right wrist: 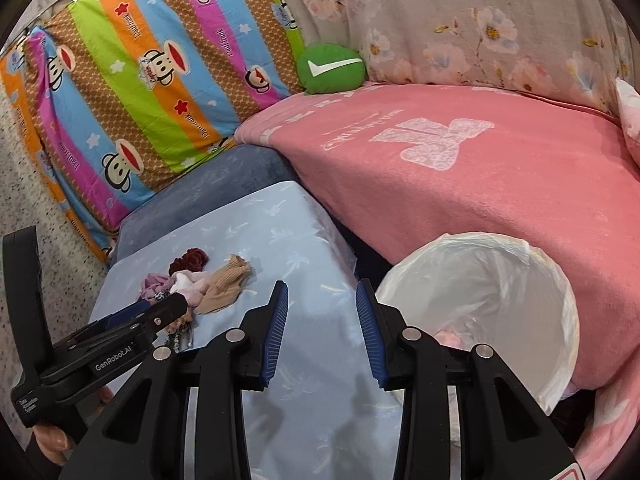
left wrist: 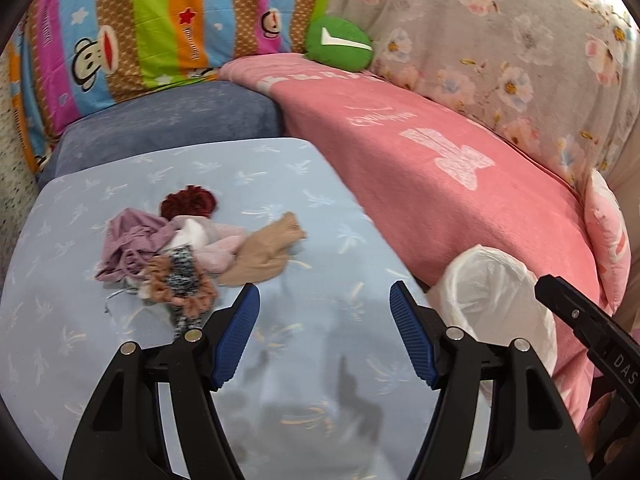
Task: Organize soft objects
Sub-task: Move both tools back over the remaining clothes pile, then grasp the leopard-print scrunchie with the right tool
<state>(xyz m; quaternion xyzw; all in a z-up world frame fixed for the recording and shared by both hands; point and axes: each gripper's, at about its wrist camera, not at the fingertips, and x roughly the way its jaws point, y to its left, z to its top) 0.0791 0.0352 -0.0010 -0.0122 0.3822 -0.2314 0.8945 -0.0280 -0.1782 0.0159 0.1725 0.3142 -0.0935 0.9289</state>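
A small heap of soft items lies on the light blue cloth [left wrist: 280,184]: a dark red scrunchie [left wrist: 188,202], a mauve garment [left wrist: 132,240], a pale pink sock [left wrist: 218,250], a tan sock [left wrist: 264,252] and a black-and-white speckled scrunchie [left wrist: 182,276]. My left gripper [left wrist: 324,300] hovers open just right of and nearer than the heap, with nothing between its fingers. In the right wrist view the same heap [right wrist: 200,284] sits left of my open right gripper [right wrist: 322,296], also with nothing in it. A white-lined bin [right wrist: 488,308] stands at the right; something pink lies inside.
A pink blanket [left wrist: 440,184] covers the bed to the right, and a floral quilt [left wrist: 500,40] lies behind it. A striped monkey-print pillow [right wrist: 140,92] and a green cushion [right wrist: 332,68] lie at the back. A blue cushion [left wrist: 172,120] sits under the cloth.
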